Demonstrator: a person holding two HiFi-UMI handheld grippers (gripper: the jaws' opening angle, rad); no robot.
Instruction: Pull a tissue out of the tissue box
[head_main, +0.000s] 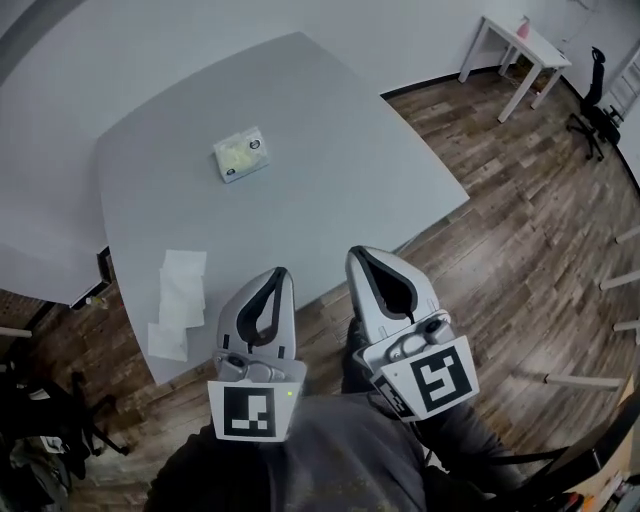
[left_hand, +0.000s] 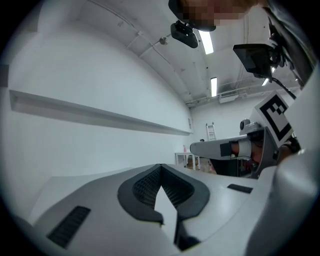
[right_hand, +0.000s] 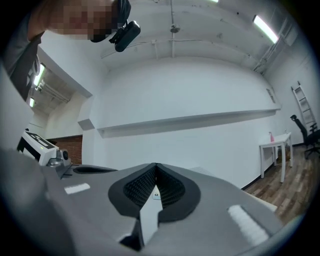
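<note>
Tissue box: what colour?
Tissue box is pale green and white; shows best in the head view.

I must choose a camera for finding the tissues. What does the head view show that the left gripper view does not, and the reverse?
Only the head view: the tissue box on the grey table, loose tissues near its edge. Only the left gripper view: ceiling lights, a ladder. Both: the left gripper, shut and empty, the right gripper, a small white table.
</note>
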